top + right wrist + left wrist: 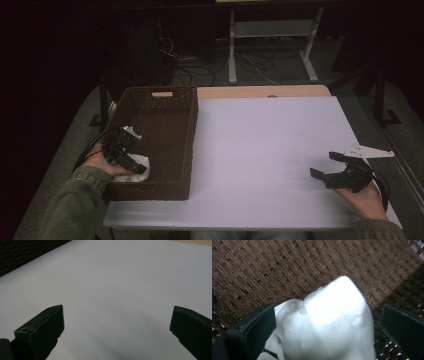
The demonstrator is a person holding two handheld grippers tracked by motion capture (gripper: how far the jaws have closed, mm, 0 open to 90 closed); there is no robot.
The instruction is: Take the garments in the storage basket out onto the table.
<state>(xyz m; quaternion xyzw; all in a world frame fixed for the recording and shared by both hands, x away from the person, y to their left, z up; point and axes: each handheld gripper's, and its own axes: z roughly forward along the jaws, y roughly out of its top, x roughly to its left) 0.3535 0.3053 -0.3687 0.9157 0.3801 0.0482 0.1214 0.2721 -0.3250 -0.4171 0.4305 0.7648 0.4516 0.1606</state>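
Left gripper [131,161] sits jaws spread around a white cloth [329,322] at the wicker basket's [190,145] near-left corner, near wall close. Right gripper [327,169], jaws wide and empty, hovers near the worktop's [260,145] near-right corner. Cloth's lower part is cut off in the left gripper view.

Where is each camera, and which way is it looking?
High view: above the person's side, looking forward and down on the table; both forearms, left gripper and right gripper show.
Left gripper view: rides the left gripper, looking between its open jaws at a white cloth in the brown basket.
Right gripper view: rides the right gripper, facing bare white table between open jaws.
Shared: high and left gripper views both show cloth and basket.
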